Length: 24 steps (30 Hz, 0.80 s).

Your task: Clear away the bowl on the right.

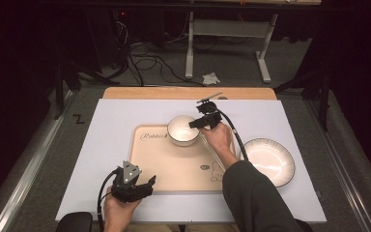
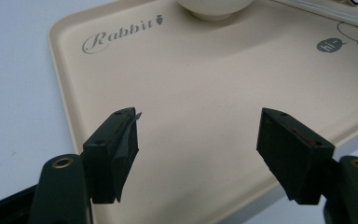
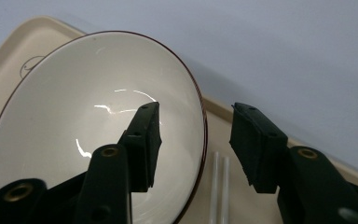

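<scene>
At upper centre of the high view, the bowl [image 1: 183, 129] sits on the tray [image 1: 174, 169]; glazed, rigid, breakable, slippery. Its rim is straddled, ungripped, by the open-jawed right gripper [image 3: 193, 140]; the left gripper [image 2: 198, 144] gapes empty.

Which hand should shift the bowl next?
Right, probably. The right gripper straddles the bowl rim, jaws open, on the tray. The left gripper hangs open at the tray's near edge.

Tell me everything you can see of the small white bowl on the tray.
The bowl is small, round and deep, glossy white like glazed ceramic, with a thin dark rim, and looks empty. It stands upright on the beige tray, at its far edge beside the word Rabbit. The right claw straddles its rim, jaws open, one inside and one outside, not pressing.
</scene>
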Available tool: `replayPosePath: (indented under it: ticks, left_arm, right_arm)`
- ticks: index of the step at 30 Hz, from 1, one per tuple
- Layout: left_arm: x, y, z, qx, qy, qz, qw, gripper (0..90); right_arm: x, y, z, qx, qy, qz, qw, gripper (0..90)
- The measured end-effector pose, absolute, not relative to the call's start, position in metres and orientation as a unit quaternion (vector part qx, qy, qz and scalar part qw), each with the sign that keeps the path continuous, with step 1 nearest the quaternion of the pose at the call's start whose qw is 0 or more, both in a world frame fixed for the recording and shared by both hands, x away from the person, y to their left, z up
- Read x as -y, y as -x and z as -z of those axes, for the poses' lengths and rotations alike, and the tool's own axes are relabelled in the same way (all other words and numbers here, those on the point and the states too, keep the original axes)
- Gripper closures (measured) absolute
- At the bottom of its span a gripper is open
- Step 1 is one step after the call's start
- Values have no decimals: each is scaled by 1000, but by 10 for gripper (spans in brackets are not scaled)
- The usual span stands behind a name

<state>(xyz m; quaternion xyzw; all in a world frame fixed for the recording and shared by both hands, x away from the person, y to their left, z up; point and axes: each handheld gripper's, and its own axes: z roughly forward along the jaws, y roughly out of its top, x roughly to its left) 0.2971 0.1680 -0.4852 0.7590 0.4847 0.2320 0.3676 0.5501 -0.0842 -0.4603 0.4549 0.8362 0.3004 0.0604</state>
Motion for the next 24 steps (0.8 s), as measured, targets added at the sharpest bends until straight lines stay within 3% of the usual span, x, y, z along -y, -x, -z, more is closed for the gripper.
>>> replayPosePath:
  ticks: [24]
  left_arm:
    - [-153,-311,487,-455,-780,-214,372,293]
  right_arm:
    - [114,-523,425,-828,-446,-325,95,509]
